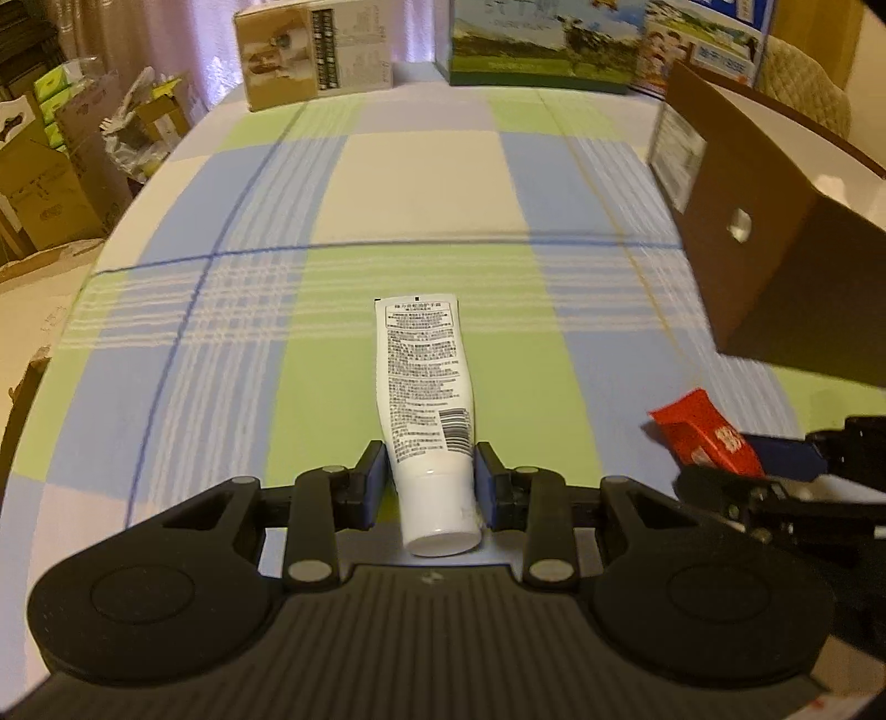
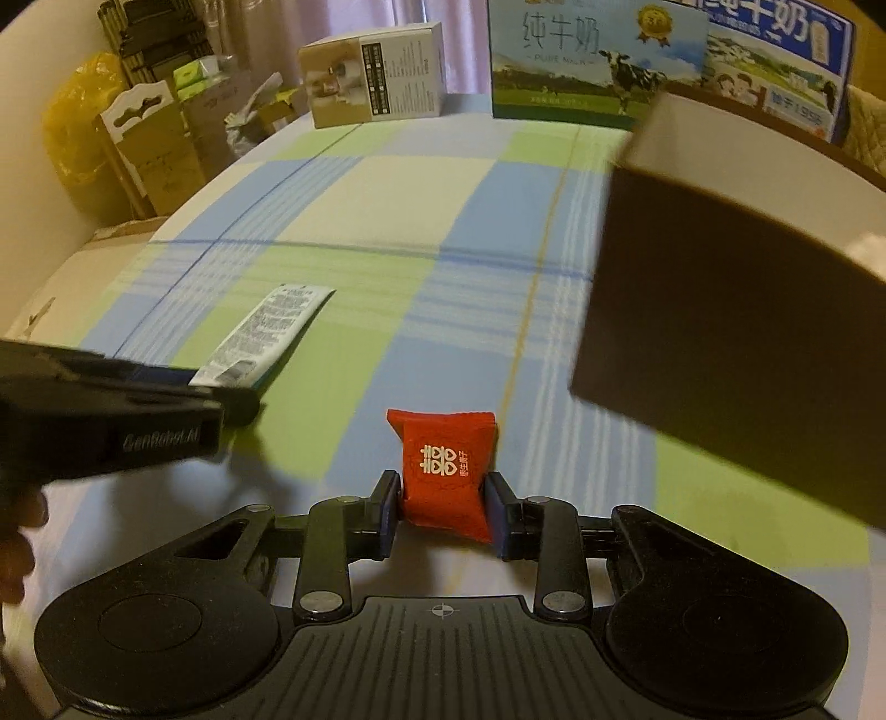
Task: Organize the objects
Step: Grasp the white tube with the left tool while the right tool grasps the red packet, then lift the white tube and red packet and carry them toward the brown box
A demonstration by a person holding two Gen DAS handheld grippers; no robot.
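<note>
A white tube (image 1: pixel 423 404) with black print points away from me, its cap end held between the blue pads of my left gripper (image 1: pixel 429 471), which is shut on it. My right gripper (image 2: pixel 443 493) is shut on a red packet (image 2: pixel 446 471) with white characters. In the left wrist view that red packet (image 1: pixel 703 432) and the right gripper show at the right edge. The tube (image 2: pixel 266 332) and the left gripper's black body (image 2: pixel 111 415) appear at the left of the right wrist view. A brown cardboard box (image 2: pixel 736 310) stands open-topped to the right, also visible in the left wrist view (image 1: pixel 786 266).
A checked blue, green and cream cloth (image 1: pixel 415 183) covers the table. At the far edge stand a tan carton (image 1: pixel 313 52) and milk cartons (image 2: pixel 598 61). Cardboard boxes (image 1: pixel 44 183) pile on the floor at left. A hand (image 2: pixel 16 548) shows at the left edge.
</note>
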